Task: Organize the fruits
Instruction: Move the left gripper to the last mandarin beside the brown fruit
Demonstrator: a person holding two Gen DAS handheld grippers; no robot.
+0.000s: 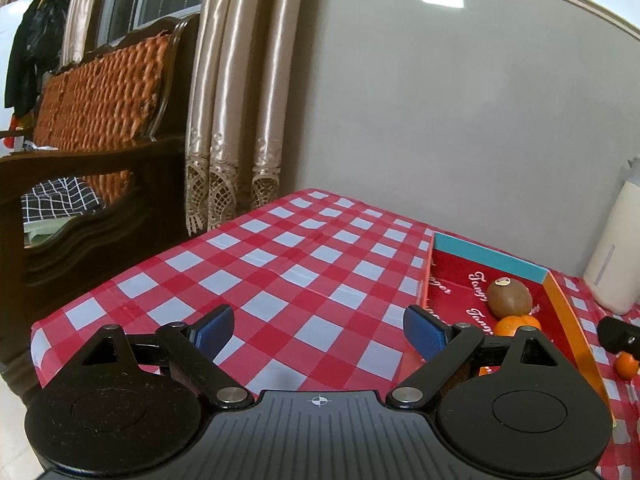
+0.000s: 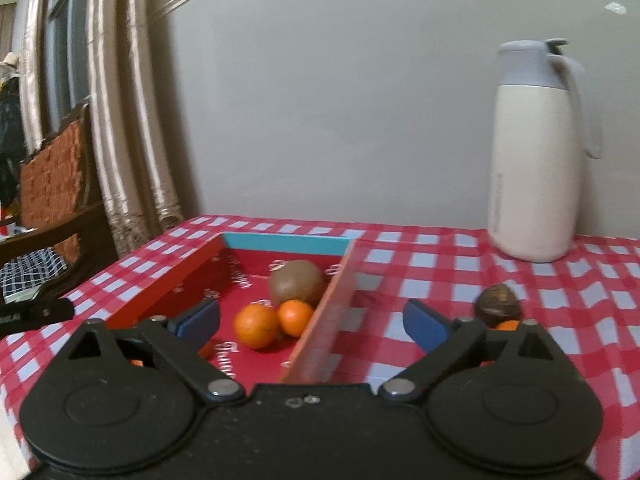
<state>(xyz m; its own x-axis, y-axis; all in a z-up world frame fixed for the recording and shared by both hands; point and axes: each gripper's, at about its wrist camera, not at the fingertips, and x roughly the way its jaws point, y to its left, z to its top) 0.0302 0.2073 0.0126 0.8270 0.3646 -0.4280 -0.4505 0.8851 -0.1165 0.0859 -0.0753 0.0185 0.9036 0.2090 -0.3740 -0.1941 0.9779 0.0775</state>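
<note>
Your tray [image 2: 180, 280] is a shallow red box with a teal far wall and orange side walls, sitting on the red-and-white checked tablecloth [image 1: 280, 264]. Inside it: one brown kiwi [image 2: 297, 282] near the far right corner, and two oranges touching each other just in front of it, the larger orange [image 2: 256, 326] on the left and the smaller orange [image 2: 295, 317] on the right, against the kiwi. From the left wrist view the same kiwi [image 1: 509, 298] shows with a sticker on top, and one orange [image 1: 516, 325] below it is half cut off by the gripper linkage.

Outside the tray, right of its orange wall, a dark brown round fruit [image 2: 498, 305] sits on the cloth; too blurred to name. An orange sliver [image 2: 507, 324] touches its lower edge, mostly hidden behind your right finger link. Another orange piece [image 1: 627, 365] shows at the far right of the left view, cut off by the frame edge. More orange bits peek through the right gripper's left linkage; can't tell what they are.

A white thermos jug [image 2: 534, 152] with a grey lid stands on the cloth well right of the tray, near the wall.

Your left gripper [image 1: 319, 330] is spread wide, nothing between the blue pads, held low over bare cloth left of the tray. Your right gripper [image 2: 312, 322] is also spread wide and empty, straddling the tray's right wall, one pad over the tray and one over the cloth.
</note>
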